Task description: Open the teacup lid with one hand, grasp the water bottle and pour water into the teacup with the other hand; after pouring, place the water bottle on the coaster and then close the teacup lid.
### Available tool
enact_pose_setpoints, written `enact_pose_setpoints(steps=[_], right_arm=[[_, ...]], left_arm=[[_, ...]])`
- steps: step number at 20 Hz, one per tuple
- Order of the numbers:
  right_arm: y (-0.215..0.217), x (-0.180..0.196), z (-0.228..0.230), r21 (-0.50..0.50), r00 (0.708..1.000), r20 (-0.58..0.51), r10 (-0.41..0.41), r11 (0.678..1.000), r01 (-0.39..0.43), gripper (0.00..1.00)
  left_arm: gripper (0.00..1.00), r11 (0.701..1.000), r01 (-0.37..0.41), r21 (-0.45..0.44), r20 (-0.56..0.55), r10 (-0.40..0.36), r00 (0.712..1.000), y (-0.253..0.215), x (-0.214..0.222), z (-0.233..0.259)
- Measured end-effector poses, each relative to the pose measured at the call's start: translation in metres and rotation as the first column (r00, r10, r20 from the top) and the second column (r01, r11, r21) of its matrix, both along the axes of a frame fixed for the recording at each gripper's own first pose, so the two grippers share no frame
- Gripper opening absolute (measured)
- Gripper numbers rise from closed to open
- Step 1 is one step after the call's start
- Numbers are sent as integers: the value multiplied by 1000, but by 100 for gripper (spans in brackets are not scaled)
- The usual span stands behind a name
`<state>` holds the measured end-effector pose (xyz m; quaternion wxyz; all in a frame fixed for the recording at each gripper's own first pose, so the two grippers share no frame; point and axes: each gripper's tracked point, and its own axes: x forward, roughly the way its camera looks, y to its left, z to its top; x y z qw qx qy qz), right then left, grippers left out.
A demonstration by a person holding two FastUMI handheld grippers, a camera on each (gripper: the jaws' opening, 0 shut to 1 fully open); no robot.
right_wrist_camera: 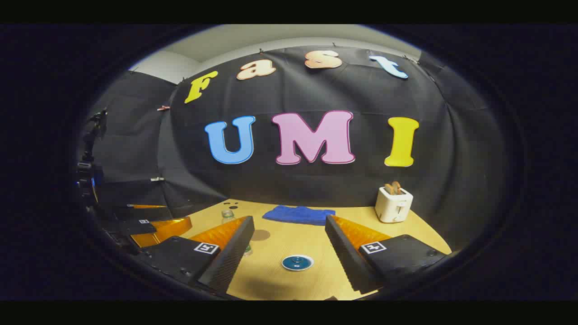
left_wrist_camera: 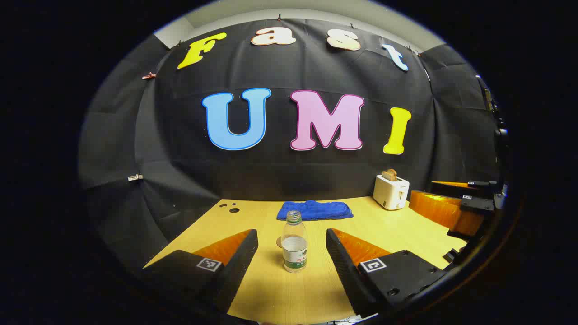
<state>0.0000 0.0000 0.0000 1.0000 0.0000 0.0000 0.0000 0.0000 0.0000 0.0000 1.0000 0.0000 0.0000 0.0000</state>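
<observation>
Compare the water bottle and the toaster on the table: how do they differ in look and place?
The water bottle is clear, uncapped and part full; the toaster is white, opaque and boxy with bread in its slots. The water bottle stands near, between the left gripper's open jaws; the toaster stands far back by the wall. Both stand upright on the table.

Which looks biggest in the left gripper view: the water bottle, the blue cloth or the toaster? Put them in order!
1. Water bottle, tallest, but it stands nearest the camera, so that may flatter it.
2. Blue cloth and toaster: these look about alike in area, the cloth wide and flat, the toaster upright, so I won't rank them.
</observation>
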Motion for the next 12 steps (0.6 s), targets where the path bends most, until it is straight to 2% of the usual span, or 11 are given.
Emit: enact_pose_setpoints(steps=[12], right_arm=[[16,18,-30,-11,996,-64,65,998,-66,98]], left_arm=[[95,1000,-7,-13,-45,7,999,6,13,-20]])
